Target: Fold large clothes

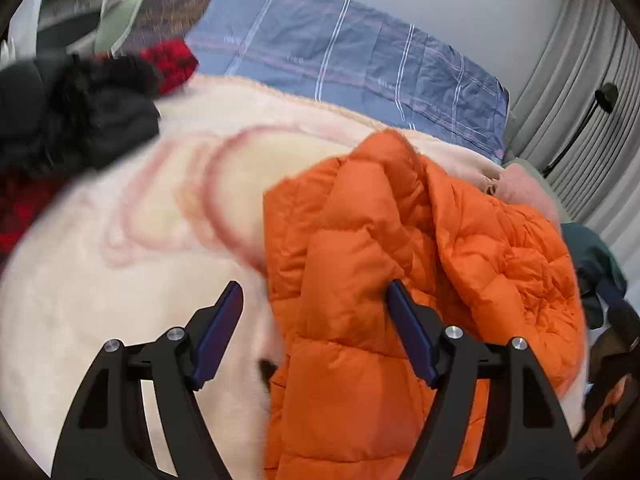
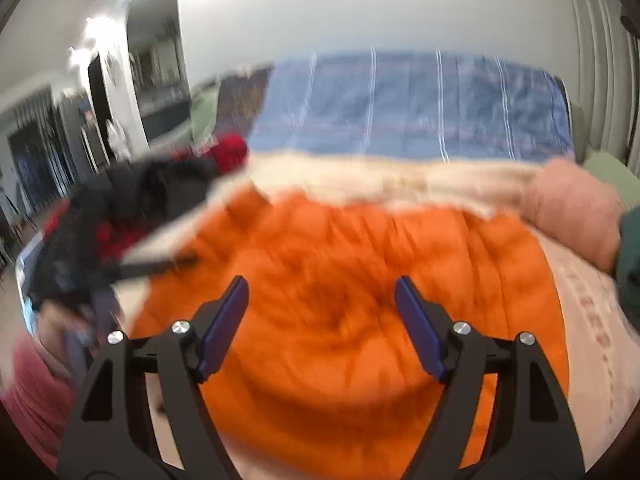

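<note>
Orange puffer jacket [image 1: 400,272] lies bunched on a cream blanket [image 1: 120,280], filling the lower right of the left wrist view and the centre of the right wrist view [image 2: 340,288]. The left gripper [image 1: 316,292] has its jaws spread wide with nothing between them; its left finger [image 1: 218,332] is over bare blanket, while its right finger [image 1: 408,332] is over the jacket's quilted fabric, whose left edge runs between the two. Whether that finger touches the fabric cannot be told. The right gripper [image 2: 322,288] is likewise spread wide and holds nothing, both blue pads over the orange fabric, which is smeared by motion blur.

Outward from the jacket in the left wrist view, the blanket shows a faint pink looping pattern. A black and red garment [image 1: 80,120] is heaped at the upper left, beside the blanket's edge. A blue plaid sheet [image 1: 340,60] stretches across the top of the frame behind the blanket. Pale pleated curtains [image 1: 580,100] hang at the upper right.

In the right wrist view a pink bundle [image 2: 572,208] sits at the right edge, near the jacket's upper right corner.
</note>
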Tool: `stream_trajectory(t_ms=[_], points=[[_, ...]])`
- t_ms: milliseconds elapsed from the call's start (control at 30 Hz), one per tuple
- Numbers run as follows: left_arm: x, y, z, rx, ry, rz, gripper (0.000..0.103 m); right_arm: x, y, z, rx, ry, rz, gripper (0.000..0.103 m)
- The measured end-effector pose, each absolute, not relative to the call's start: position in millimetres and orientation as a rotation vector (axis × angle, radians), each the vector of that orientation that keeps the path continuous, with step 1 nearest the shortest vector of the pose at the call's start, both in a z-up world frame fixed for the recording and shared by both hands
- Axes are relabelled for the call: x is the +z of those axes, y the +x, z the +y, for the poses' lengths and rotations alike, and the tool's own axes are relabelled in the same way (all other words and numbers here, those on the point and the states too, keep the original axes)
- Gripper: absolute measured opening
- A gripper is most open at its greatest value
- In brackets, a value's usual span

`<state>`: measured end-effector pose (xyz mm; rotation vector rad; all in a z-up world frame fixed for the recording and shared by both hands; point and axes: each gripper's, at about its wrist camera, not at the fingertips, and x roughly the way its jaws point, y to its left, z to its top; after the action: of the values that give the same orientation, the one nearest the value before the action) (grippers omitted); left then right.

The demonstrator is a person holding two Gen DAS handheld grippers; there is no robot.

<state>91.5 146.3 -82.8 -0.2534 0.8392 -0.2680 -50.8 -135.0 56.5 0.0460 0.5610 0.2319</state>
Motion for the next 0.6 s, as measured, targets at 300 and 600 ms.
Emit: stream_trajectory(t_ms=[300,600], points=[[-115,115,163,-0.297,-0.363,0.95,0.094,-44,15,-141,0.16,0.113,0.886,0.045],[-134,152,163,-0.369,-0.371,0.986,0.099,-52,6,-126,0.116,0.007,0.856,0.047]])
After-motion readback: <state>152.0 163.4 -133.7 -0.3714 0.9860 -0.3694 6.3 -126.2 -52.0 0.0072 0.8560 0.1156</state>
